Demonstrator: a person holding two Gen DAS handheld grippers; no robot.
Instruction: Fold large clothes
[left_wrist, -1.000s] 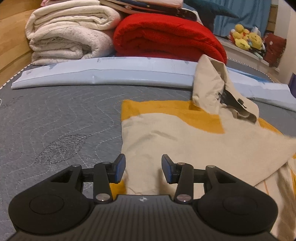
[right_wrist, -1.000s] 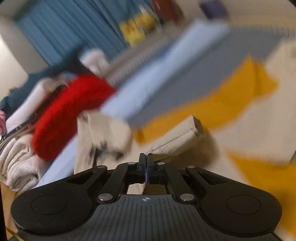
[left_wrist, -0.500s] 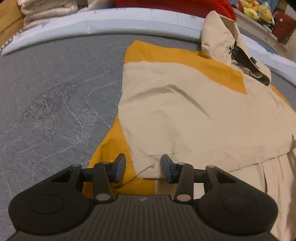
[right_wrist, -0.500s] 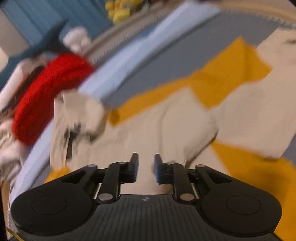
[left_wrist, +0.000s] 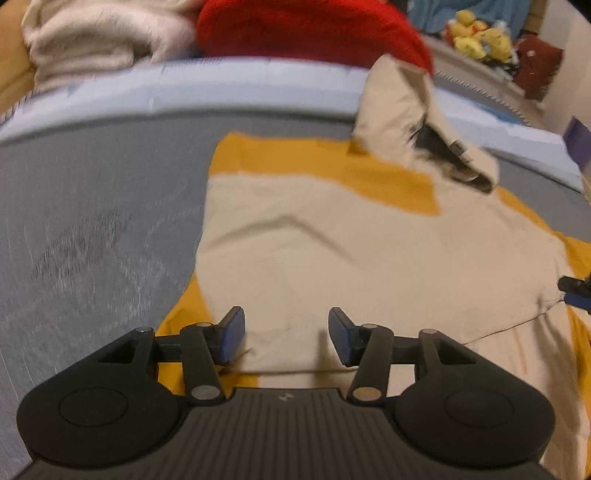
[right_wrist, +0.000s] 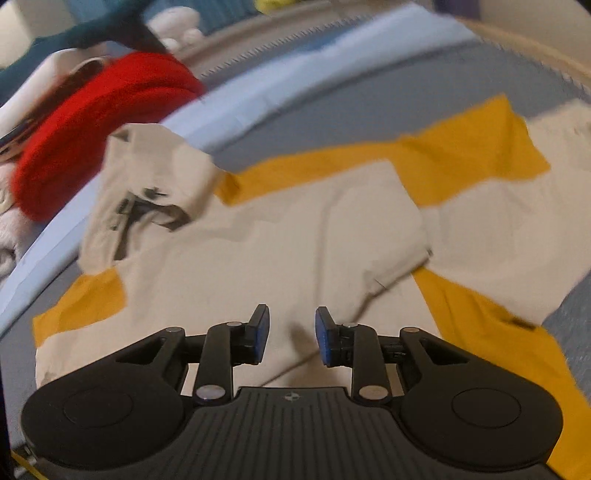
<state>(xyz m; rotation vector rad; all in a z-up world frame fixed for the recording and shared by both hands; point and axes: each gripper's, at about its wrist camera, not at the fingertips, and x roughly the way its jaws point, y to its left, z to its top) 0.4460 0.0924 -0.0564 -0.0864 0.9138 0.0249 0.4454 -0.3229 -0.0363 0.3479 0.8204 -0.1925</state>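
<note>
Left wrist view: left gripper jaws opening, nothing pinched, pads above the near hem of the cream-and-mustard jacket, which lies flat on the grey quilted mattress; its crumpled hood lies at the far end, by the red fuzzy blanket.

Right wrist view: right gripper jaws opening, narrow gap, empty, over smooth cream jacket fabric; red blanket beyond the hood.

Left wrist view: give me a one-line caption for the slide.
Left gripper, jaws opening and empty, over the cream-and-yellow jacket spread on the grey mattress, hood at the far edge.
</note>
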